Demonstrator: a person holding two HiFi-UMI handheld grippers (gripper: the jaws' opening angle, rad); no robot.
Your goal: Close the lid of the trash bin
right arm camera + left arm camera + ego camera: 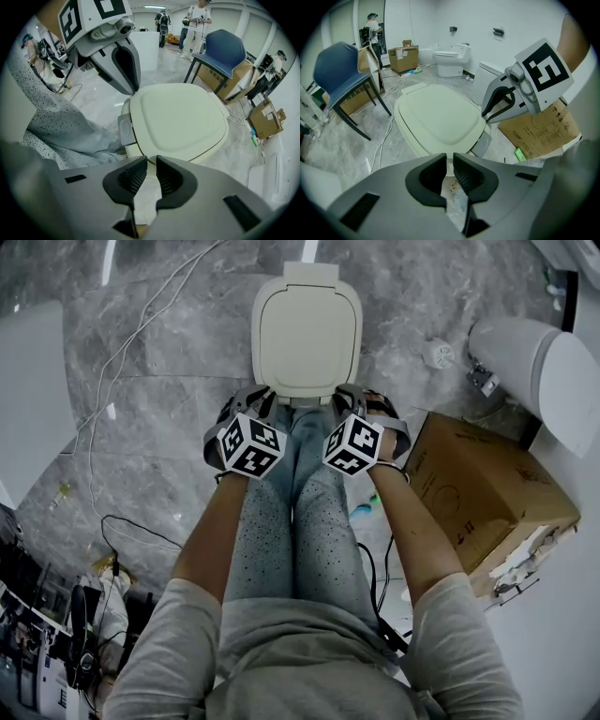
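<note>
The trash bin's cream lid (305, 329) lies flat down on the bin, right in front of the person's legs. My left gripper (255, 401) and right gripper (349, 399) point steeply down at the lid's near edge, side by side. In the left gripper view the lid (440, 117) fills the middle; my left gripper (450, 158) shows a narrow gap with nothing between the pads. The right gripper view shows the lid (178, 119) just beyond my right gripper (151, 161), whose jaws also stand slightly apart and hold nothing. A grey pedal (482, 144) sticks out at the bin's front.
A cardboard box (478, 488) lies on the floor to the right, with a white cylindrical unit (534, 362) behind it. Cables (122, 352) run over the grey stone floor on the left. A blue chair (342, 75), a toilet (452, 58) and people (197, 18) are farther off.
</note>
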